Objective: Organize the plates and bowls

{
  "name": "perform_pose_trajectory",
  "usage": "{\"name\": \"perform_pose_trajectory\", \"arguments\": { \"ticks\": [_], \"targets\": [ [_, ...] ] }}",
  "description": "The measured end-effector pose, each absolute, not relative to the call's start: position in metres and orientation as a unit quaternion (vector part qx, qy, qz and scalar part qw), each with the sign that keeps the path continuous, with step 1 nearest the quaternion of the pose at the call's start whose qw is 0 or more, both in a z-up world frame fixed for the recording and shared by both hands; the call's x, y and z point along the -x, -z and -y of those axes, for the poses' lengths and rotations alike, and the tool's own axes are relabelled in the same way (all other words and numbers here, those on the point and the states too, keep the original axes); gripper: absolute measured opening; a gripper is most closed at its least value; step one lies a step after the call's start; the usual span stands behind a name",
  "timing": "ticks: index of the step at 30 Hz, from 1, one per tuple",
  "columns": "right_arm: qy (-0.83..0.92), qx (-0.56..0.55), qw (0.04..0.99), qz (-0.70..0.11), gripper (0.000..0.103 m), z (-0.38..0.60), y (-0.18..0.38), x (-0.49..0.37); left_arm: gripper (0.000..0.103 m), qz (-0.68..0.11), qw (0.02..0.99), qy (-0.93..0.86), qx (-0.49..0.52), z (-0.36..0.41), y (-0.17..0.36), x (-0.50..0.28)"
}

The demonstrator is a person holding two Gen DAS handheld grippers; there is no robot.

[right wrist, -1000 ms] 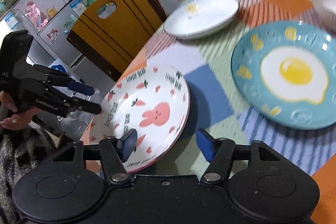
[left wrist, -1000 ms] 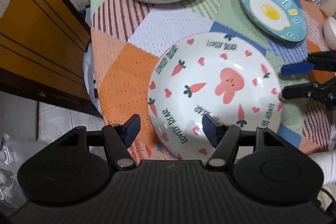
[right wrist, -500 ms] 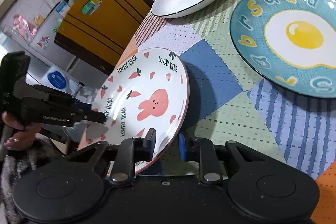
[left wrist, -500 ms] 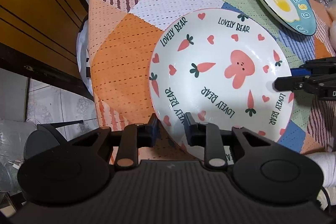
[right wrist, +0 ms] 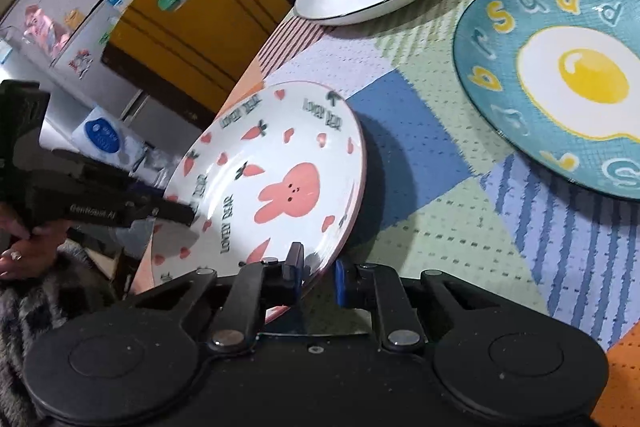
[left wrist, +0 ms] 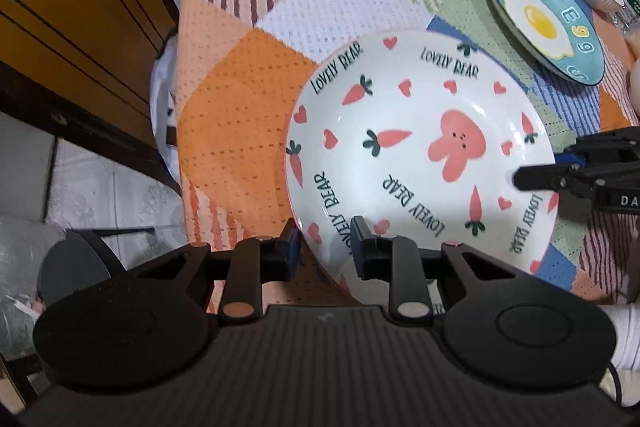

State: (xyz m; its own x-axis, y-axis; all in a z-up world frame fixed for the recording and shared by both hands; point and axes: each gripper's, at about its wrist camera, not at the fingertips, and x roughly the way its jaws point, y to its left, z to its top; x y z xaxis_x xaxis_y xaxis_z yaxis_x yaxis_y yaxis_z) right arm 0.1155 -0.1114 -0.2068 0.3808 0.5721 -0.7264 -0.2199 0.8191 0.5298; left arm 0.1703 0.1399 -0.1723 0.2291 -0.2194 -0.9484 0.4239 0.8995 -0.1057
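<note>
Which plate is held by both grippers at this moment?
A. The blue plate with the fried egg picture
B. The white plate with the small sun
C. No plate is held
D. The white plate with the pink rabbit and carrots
D: the left gripper and the right gripper each clamp an opposite rim of the rabbit plate, which is tilted.

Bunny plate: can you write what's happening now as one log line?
step: grasp bunny plate | left gripper: shut on near rim | right gripper: just closed on opposite rim | plate: tilted on tablecloth
</note>
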Motion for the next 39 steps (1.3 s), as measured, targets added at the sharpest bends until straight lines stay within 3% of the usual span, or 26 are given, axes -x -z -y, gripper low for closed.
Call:
{"name": "perform_pose_trajectory", "arguments": {
  "ticks": [9,19,27,39],
  "targets": [
    [-0.243,-0.167,0.836,-0.464,0.020,0.134,0.171,-0.106,0.025,-0.549,0.804,0.219,-0.062,-0.122,0.131,-0.165],
    [-0.184,-0.178,0.866,-0.430,0.021,0.203,0.120,-0.110,0.025,-0.507,0.820,0.259,-0.061,-0.049,0.087,-0.197],
    [-0.129,-0.158,0.884,-0.421,0.021,0.256,0.109,-0.122,0.025,-0.508,0.810,0.283,-0.078,0.017,0.098,-0.226],
    [-0.074,-0.180,0.871,-0.451,0.021,0.286,0.144,-0.142,0.025,-0.546,0.782,0.280,-0.109,0.069,0.143,-0.250]
  ]
}}
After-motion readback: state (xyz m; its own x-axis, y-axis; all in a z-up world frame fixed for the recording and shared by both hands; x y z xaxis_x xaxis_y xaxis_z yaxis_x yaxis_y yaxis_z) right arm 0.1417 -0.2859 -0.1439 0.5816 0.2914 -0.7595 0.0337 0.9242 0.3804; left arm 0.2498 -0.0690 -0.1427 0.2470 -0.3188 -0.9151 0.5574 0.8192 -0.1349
